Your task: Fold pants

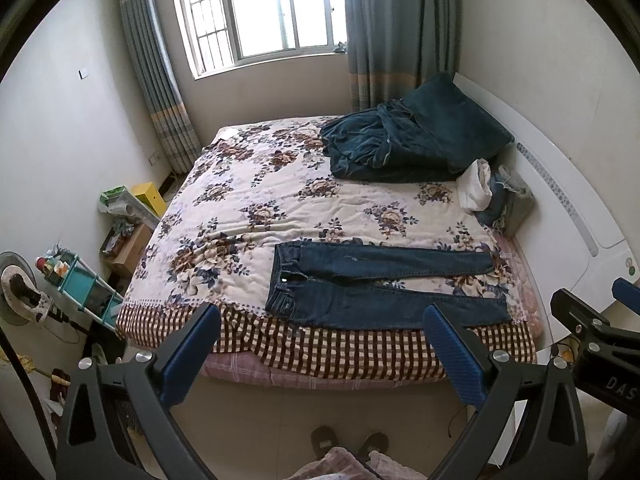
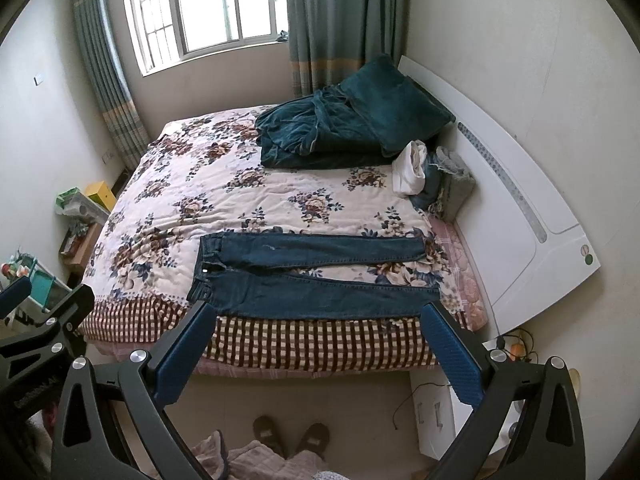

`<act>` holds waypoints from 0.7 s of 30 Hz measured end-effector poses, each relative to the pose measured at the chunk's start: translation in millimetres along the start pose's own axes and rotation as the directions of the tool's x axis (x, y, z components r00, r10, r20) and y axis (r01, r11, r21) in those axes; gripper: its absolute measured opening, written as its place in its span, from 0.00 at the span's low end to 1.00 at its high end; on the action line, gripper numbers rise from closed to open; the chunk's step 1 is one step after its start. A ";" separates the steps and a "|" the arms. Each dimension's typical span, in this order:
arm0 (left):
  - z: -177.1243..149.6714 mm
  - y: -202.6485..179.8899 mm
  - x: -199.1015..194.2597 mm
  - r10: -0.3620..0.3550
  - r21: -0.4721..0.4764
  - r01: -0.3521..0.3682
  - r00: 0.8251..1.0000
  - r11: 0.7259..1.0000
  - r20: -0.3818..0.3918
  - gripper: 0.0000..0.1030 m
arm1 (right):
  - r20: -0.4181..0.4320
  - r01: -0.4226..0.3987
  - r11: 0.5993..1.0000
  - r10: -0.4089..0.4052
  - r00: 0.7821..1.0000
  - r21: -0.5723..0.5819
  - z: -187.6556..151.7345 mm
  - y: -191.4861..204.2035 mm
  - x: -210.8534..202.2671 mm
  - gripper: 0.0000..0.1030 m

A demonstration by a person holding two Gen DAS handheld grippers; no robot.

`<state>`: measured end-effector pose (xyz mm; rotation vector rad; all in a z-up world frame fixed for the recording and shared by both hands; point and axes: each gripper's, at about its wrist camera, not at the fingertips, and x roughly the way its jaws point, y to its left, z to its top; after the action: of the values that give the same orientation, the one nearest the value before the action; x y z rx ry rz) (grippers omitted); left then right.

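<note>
Flat dark denim pants (image 1: pixel 376 288) on quilted floral bedspread (image 1: pixel 256 204), 2 grippers' ribbed blue jaws apart, empty.

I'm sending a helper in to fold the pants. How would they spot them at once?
Start at the big bed with the floral quilt under the window. The pants are dark blue jeans, spread flat along the near edge by the checked border, legs slightly apart. The other dark heap, a teal blanket, is plush and lies crumpled toward the headboard.
</note>
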<state>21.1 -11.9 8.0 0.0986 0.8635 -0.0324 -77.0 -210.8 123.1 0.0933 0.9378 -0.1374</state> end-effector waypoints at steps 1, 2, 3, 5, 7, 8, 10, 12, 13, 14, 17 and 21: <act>-0.3 -0.3 0.1 0.000 -0.001 0.000 1.000 1.000 0.001 1.00 | 0.001 0.001 1.000 -0.001 1.000 -0.002 -0.5 0.5 0.1 1.00; 0.3 0.0 0.0 0.000 0.000 0.000 1.000 1.000 0.002 1.00 | 0.001 0.000 1.000 0.000 1.000 -0.002 -0.4 0.3 0.1 1.00; 1.8 -0.5 0.3 0.000 0.002 0.000 1.000 1.000 0.002 1.00 | 0.001 0.000 1.000 0.000 1.000 -0.003 -0.4 0.5 0.0 1.00; 1.6 -1.8 -0.2 -0.001 0.005 0.001 1.000 1.000 0.004 1.00 | 0.002 -0.001 1.000 0.001 1.000 -0.003 0.0 0.0 0.5 1.00; 2.0 -1.8 0.1 -0.002 0.006 0.002 1.000 1.000 0.003 1.00 | 0.001 0.000 1.000 0.000 1.000 0.001 1.7 -0.7 4.0 1.00; 1.2 -1.6 -0.1 -0.002 0.006 0.002 1.000 1.000 0.003 1.00 | 0.002 0.001 1.000 -0.001 1.000 0.003 0.6 -1.0 4.9 1.00; 1.9 -2.1 0.3 -0.003 0.009 0.003 1.000 1.000 0.002 1.00 | 0.001 0.001 1.000 -0.001 1.000 0.003 1.4 -1.0 6.0 1.00; 2.3 -2.9 0.5 -0.003 0.013 0.003 1.000 1.000 0.000 1.00 | 0.001 0.002 1.000 -0.002 1.000 0.003 1.0 -0.6 5.9 1.00; 1.8 -3.8 0.7 -0.004 0.012 0.004 1.000 1.000 0.001 1.00 | 0.002 0.001 1.000 -0.001 1.000 0.002 1.1 -1.2 6.2 1.00; 1.6 -4.8 0.8 -0.003 0.013 0.003 1.000 1.000 0.002 1.00 | 0.001 0.001 1.000 -0.001 1.000 0.003 1.6 -1.8 7.3 1.00; 4.8 -6.3 2.3 -0.003 0.015 0.003 1.000 1.000 0.003 1.00 | 0.000 -0.001 1.000 0.001 1.000 0.002 1.7 -2.8 7.8 1.00; 6.1 -6.7 2.6 -0.002 0.016 0.002 1.000 1.000 0.002 1.00 | -0.001 -0.002 1.000 0.002 1.000 0.003 0.1 -2.8 7.7 1.00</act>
<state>26.9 -19.1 9.4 0.1123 0.8613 -0.0413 -72.8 -214.2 117.0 0.0971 0.9381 -0.1374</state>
